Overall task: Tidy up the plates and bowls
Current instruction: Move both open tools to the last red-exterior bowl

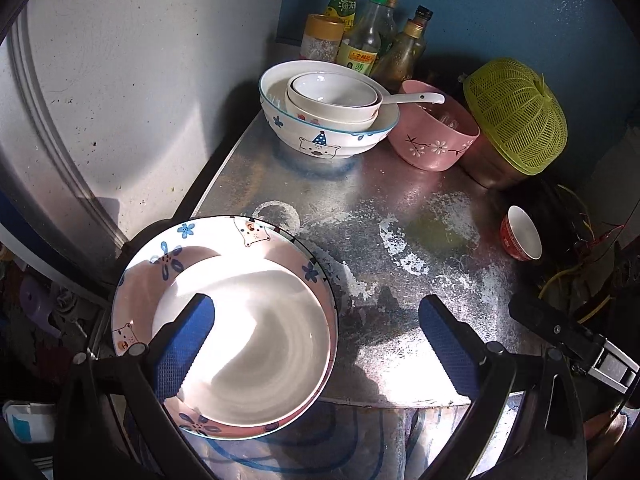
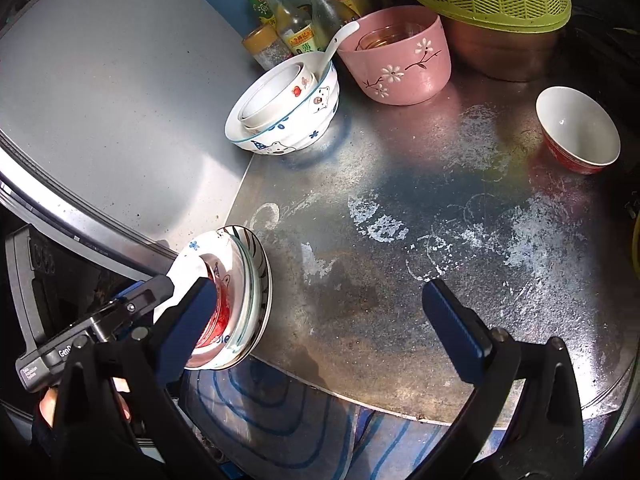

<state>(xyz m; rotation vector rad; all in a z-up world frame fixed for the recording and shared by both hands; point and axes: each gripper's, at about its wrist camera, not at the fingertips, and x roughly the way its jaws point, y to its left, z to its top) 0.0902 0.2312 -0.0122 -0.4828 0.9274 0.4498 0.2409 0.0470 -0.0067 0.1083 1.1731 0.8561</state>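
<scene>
Here, "Gen" on left tongs, bottle labels unreadable.

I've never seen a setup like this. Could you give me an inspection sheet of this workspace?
Surface: metal tabletop, scuffed, with white stains.
Job's things: bear plate at the front left corner; stacked bowls with a spoon; pink bowl; small red bowl standing apart.
Clutter: bottles at the back; green basket on a metal pot.
Grippers: left claw open, one finger over the plate; right claw open, holding nothing.
Cables: yellow and red strands at the right; cannot tell if wires.
Surroundings: grey wall on the left, blue wall behind.
</scene>
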